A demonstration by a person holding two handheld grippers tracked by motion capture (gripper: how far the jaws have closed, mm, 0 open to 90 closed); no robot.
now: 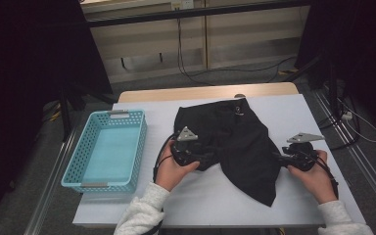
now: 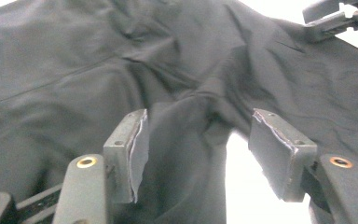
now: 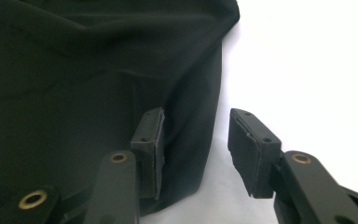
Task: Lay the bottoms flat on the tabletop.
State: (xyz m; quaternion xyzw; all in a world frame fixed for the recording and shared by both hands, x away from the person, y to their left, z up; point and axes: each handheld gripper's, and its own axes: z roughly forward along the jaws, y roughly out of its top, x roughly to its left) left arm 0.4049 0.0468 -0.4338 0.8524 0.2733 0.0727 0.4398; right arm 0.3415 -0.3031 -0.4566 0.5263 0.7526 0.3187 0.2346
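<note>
The crumpled black fabric garment (image 1: 235,142) lies mid-frame on the white table (image 1: 323,196), not yet folded. The left gripper (image 2: 196,154) and right gripper (image 3: 196,149) stand open at its edges, gripping nothing. The light-blue perforated plastic basket (image 1: 73,166) at left holds nothing.

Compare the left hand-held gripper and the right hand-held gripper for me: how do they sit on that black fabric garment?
The left hand-held gripper sits at the crumpled middle of the black fabric garment, cloth lying between its open jaws; the right hand-held gripper sits at the garment's outer edge, straddling the hem with one jaw over white table cover. The left's jaws stand wider apart than the right's. Both are open, pinching nothing.
</note>
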